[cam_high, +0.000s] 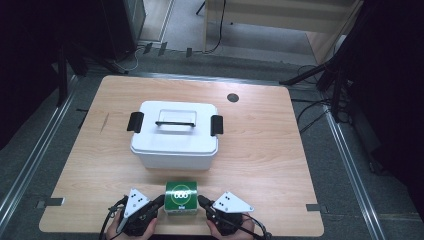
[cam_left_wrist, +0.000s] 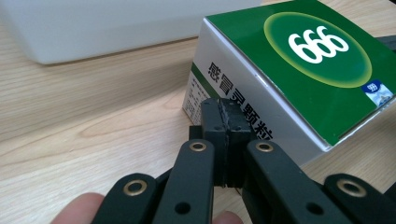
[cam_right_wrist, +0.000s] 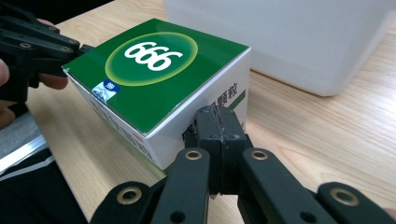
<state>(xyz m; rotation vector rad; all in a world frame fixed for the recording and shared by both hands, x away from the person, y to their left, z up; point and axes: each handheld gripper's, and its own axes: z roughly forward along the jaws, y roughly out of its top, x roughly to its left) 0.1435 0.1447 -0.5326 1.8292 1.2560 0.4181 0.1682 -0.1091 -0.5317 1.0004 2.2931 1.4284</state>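
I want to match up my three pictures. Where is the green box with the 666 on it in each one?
High view: the green box sits at the near table edge, between the two grippers.
Left gripper view: upper right, just past the shut jaws.
Right gripper view: left of centre, just past the shut jaws.
Shared landmark: the white bin, behind the box in every view.
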